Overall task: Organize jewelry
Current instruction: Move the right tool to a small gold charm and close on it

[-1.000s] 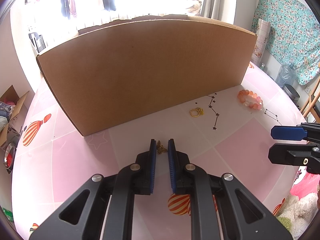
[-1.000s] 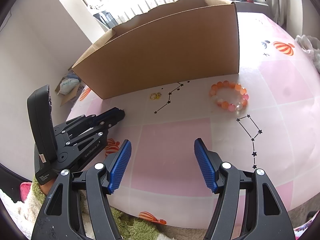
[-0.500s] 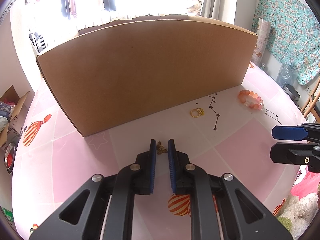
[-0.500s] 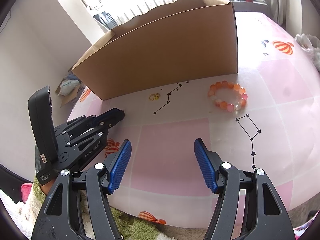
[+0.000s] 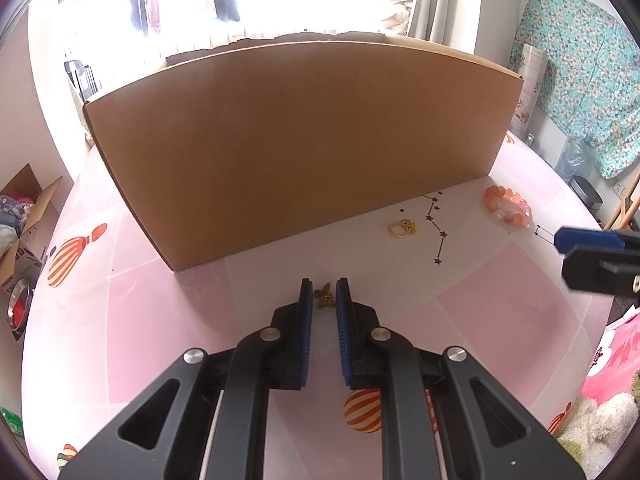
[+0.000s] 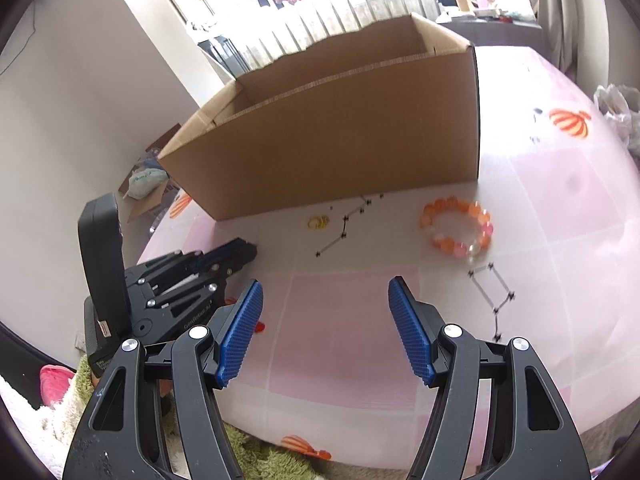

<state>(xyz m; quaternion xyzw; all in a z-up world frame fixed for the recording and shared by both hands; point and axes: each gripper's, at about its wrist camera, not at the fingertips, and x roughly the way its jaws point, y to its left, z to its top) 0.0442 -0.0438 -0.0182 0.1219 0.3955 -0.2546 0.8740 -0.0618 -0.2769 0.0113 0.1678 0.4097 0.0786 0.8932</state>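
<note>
My left gripper sits low at the pink tablecloth with its jaws nearly together, shut on a small gold butterfly charm at the fingertips. In the right wrist view the left gripper reaches in from the left, and the charm is hidden there. A gold ring lies near the cardboard box. To its right lies an orange bead bracelet. My right gripper hangs open and empty over the table's front part.
The open-topped box stands across the back of the table. The table edge runs close below the right gripper, with a fluffy green and white rug beyond it. Another carton with clutter sits on the floor at the left.
The left gripper and the charm have stayed put. The scene has slid down a little in the right wrist view, so more of the box's open top shows.
</note>
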